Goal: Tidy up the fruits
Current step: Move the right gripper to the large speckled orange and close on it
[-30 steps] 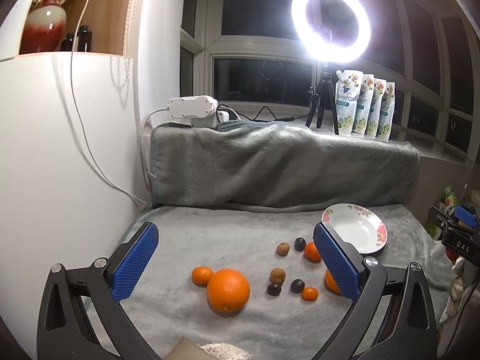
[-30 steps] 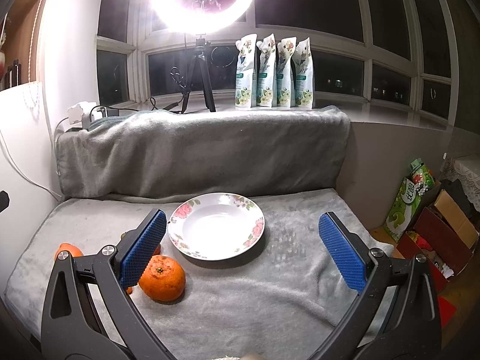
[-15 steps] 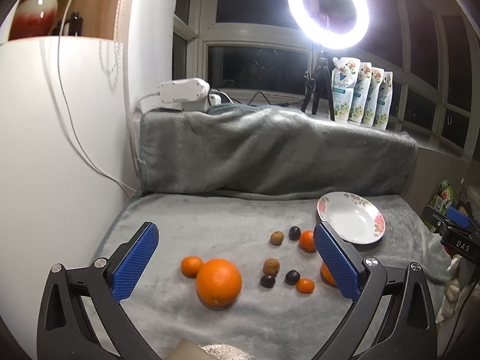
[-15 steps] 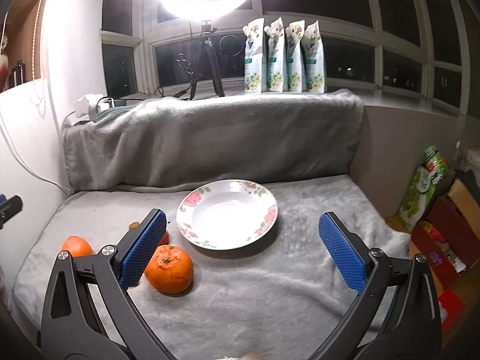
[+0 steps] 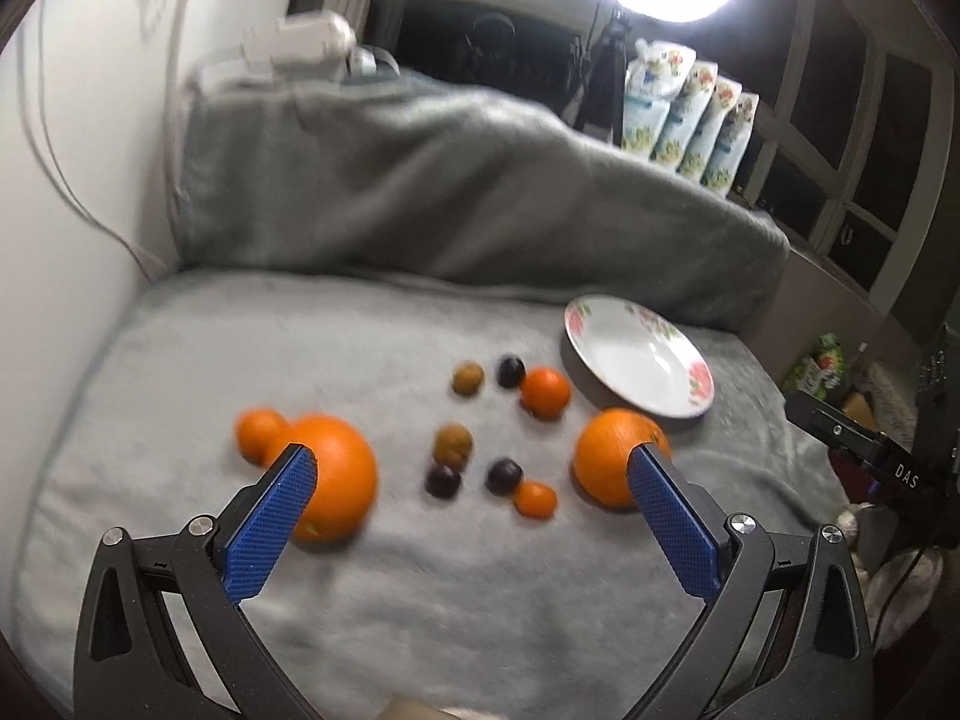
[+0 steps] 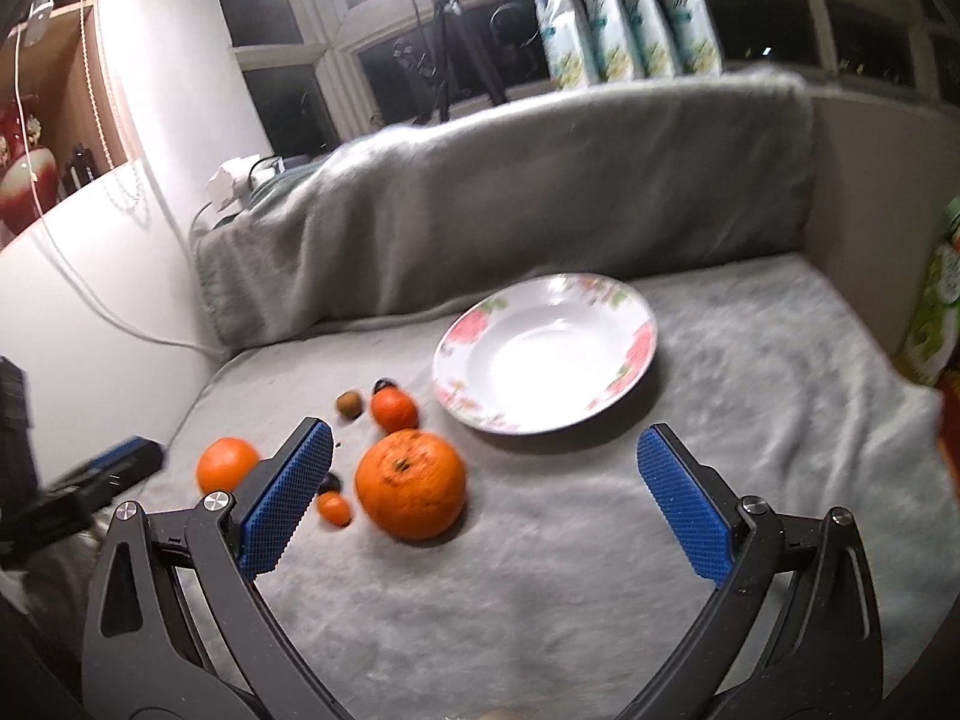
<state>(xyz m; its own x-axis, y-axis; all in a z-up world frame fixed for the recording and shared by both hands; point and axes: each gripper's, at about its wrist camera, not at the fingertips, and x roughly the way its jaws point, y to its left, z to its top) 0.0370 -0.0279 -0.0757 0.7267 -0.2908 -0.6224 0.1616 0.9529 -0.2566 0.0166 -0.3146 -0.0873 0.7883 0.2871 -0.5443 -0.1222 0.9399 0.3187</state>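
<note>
Both spread-jawed grippers, left (image 5: 468, 486) and right (image 6: 483, 459), have tilted down toward the fruit (empty-handed). Nothing sits yet in the white floral-rimmed plate (image 6: 624, 384); the large orange citrus (image 6: 411, 483) lies nearest it.

- Left gripper (image 5: 471, 483): 2 black angular arms with triangular cut-outs, silver screws at the joints, blue cross-hatched pads (image 5: 267, 531).
- Right gripper (image 6: 483, 474): same black frame, silver screws, blue textured pads (image 6: 684, 507); white "DAS" lettering on its body in the left wrist view.
</note>
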